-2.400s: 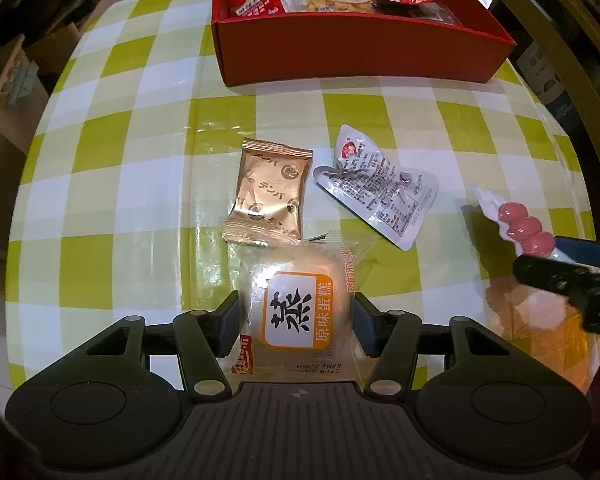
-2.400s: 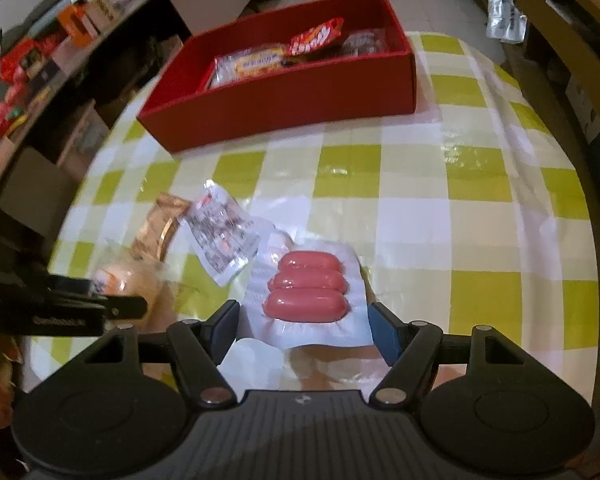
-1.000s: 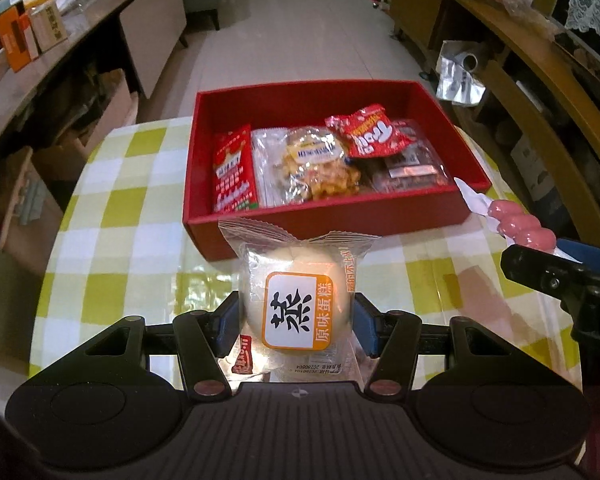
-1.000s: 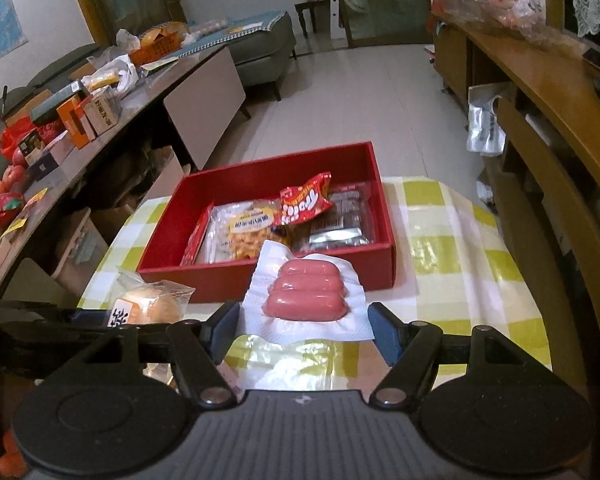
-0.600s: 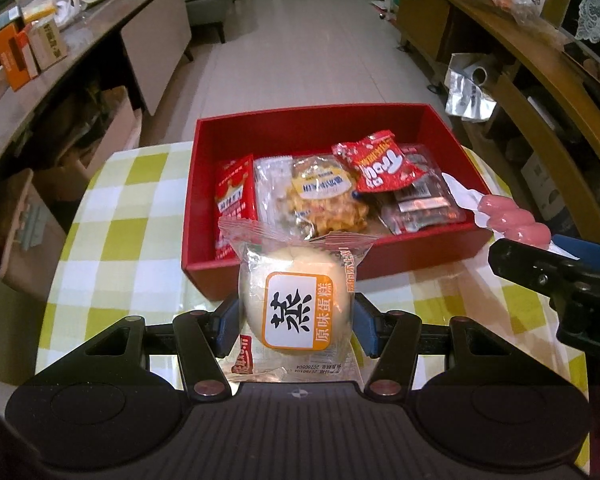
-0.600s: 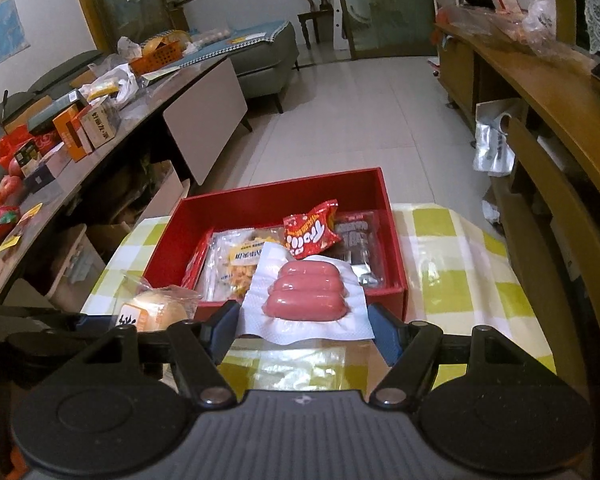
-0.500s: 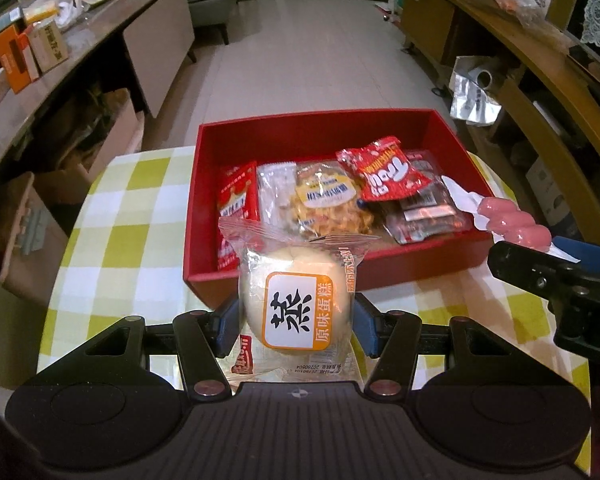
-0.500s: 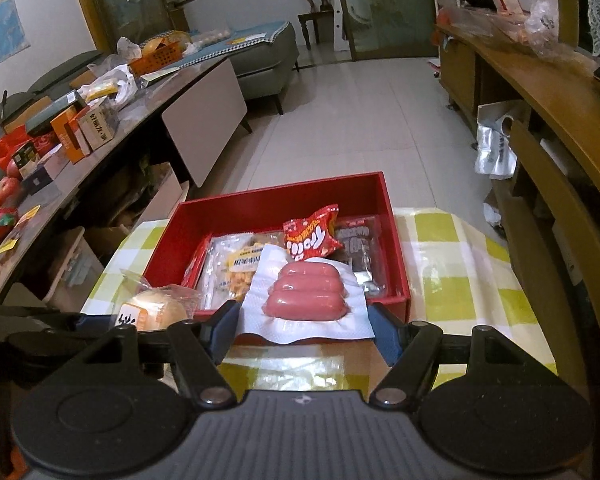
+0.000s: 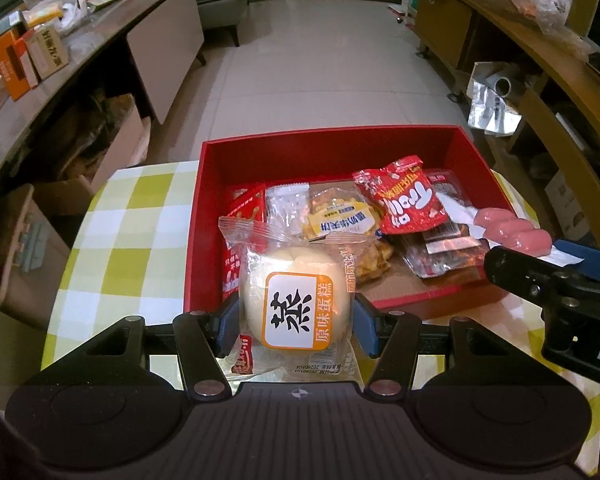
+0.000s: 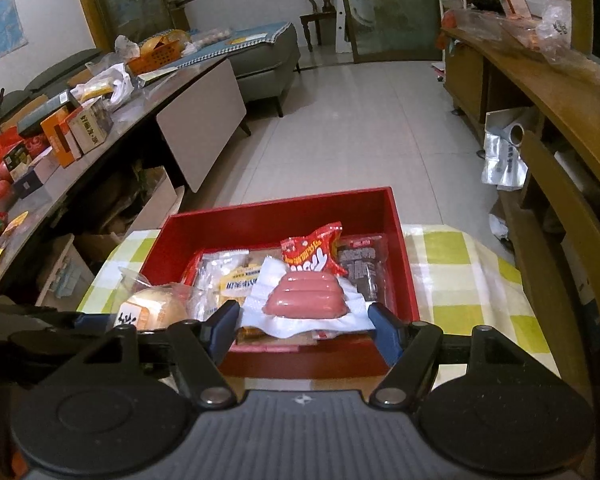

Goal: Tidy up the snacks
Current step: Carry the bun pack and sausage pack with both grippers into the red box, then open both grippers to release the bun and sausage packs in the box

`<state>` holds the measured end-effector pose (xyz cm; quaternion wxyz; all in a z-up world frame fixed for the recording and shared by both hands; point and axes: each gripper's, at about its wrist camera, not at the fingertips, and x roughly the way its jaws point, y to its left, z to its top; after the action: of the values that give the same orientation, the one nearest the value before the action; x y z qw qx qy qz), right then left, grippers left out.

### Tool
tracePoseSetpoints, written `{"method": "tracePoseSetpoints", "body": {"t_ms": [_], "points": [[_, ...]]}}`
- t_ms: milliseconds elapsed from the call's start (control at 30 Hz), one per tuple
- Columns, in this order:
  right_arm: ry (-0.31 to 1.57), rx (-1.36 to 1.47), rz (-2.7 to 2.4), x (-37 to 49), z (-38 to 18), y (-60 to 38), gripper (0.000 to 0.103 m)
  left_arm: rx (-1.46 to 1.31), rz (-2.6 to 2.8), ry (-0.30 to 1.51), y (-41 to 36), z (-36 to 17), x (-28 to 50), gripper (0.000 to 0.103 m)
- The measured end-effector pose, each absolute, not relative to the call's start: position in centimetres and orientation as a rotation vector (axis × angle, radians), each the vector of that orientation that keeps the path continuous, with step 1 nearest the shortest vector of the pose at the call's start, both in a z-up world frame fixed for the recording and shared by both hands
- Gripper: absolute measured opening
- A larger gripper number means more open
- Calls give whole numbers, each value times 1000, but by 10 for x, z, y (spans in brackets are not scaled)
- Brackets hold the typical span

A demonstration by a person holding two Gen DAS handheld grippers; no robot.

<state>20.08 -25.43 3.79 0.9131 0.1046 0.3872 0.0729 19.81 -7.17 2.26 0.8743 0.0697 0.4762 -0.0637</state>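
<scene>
Fingers [image 9: 226, 322] of the left gripper [image 9: 296, 320] pinching the steamed cake packet [image 9: 296, 300] from both sides, holding it clear of the desk [image 9: 128, 236] just short of the near wall of the red box [image 9: 328, 142], toward that wall's left end. Fingers [image 10: 224, 330] of the right gripper [image 10: 304, 328] likewise closing on the white tray of the sausage pack [image 10: 306, 300], carrying it level over the box's near right part, its three links lying crosswise, 9 to 3 o'clock. Lying already inside: a red crisp bag [image 9: 406, 194], a yellow-labelled biscuit bag [image 9: 340, 220], a dark foil packet [image 9: 440, 240] and a red sachet [image 9: 240, 216], crowding the middle and leaving bare floor at the near right corner. Seen from the left wrist, box opening lying at 12 o'clock from the cake, right gripper sitting at 3 o'clock. Judging the right one nearer to a drop, being already past the rim; the left needing to go further forward toward 12 before letting go. Risking the cake catching the wall or landing on the sachet
</scene>
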Motion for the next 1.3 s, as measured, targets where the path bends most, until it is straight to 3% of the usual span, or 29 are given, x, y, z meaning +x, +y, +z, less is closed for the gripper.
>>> {"method": "tracePoseSetpoints", "body": {"t_ms": [867,1100,1300], "points": [[822,181,149,268,-13,-251,78,193,-69,999,-87,-8,258,65],[841,193,145,273,-18,-253,80,210,-35,984,-85,-9,262,80],[807,159,124,266,-6,-253,84,202,-34,965,-83,0,259,85]]}}
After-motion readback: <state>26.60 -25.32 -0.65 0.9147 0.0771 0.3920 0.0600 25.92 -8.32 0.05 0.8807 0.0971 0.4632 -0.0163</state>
